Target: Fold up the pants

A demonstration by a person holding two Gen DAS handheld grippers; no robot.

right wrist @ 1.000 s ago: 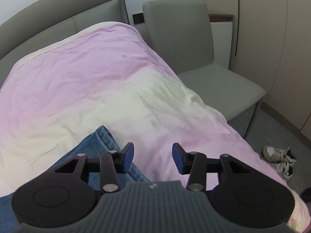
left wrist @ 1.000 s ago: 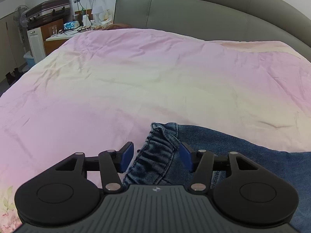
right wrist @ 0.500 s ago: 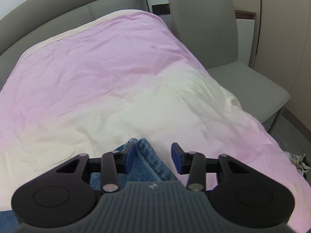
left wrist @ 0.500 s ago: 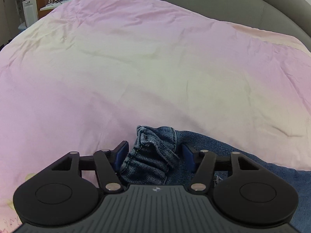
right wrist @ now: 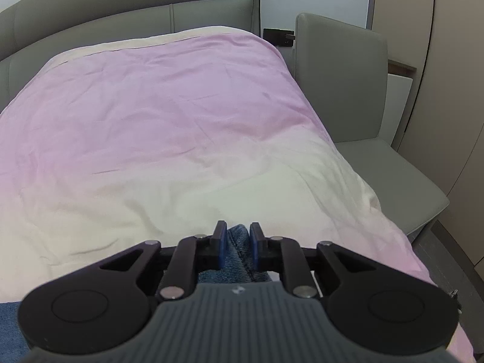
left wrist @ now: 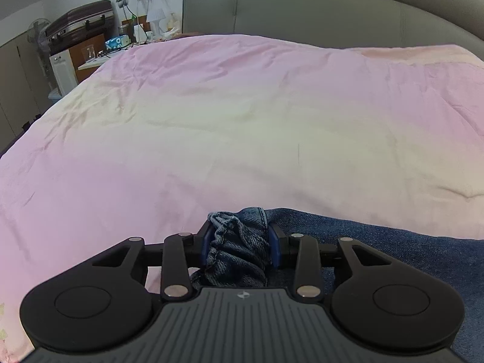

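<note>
Left gripper (left wrist: 239, 245) closing, pads pressing the jeans' (left wrist: 393, 242) bunched elastic waistband. Right gripper (right wrist: 237, 246) narrow, easing open slightly, pinching a denim hem. Jeans lying on the near edge of a pink duvet (left wrist: 242, 115). Beyond the duvet, grey headboard (left wrist: 332, 15); beside it, grey chair (right wrist: 348, 90).

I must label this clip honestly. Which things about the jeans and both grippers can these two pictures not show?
- Jeans: most of them lie beyond the lower right edge of the left wrist view, so their fold state is unknown.
- Left gripper: its closing jaws bunch the waistband and cover the layers.
- Right gripper: its body hides the denim below the pads.
</note>
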